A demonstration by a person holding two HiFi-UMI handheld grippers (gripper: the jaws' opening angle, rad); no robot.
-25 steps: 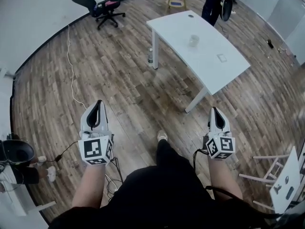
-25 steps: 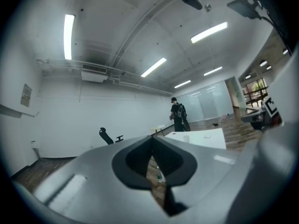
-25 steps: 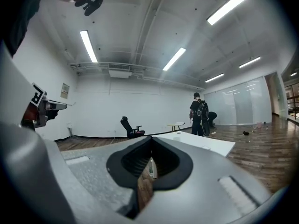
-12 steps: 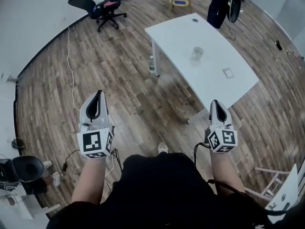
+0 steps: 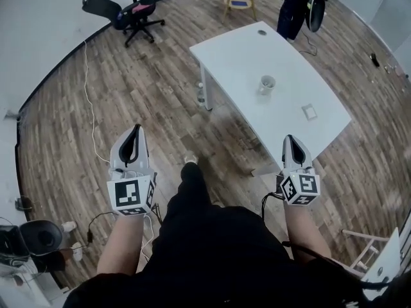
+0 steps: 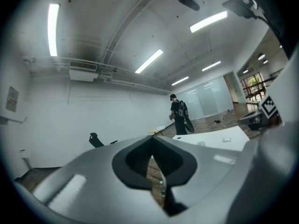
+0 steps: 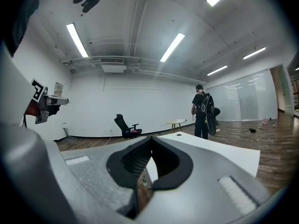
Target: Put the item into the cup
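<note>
Left gripper (image 5: pixel 134 133) and right gripper (image 5: pixel 290 141) are both shut and empty, well short of the table (image 5: pixel 237 47). The cup (image 5: pixel 267 83) stands mid-table, with the flat item (image 5: pixel 309 111) near its right corner.

Left gripper view: jaws together, nothing between.

Right gripper view: same.

Best step up to the near edge and open before reaching.

Bright, even light from ceiling tubes (image 7: pixel 172 47). The white table (image 5: pixel 244 56) is nearly overexposed and casts only a faint shadow on the floor (image 5: pixel 148 101). The head view bows at its edges. Both gripper views are ringed in black. The left gripper (image 6: pixel 152 143) and right gripper (image 7: pixel 150 143) lie close and soft; the room behind is sharp.
</note>
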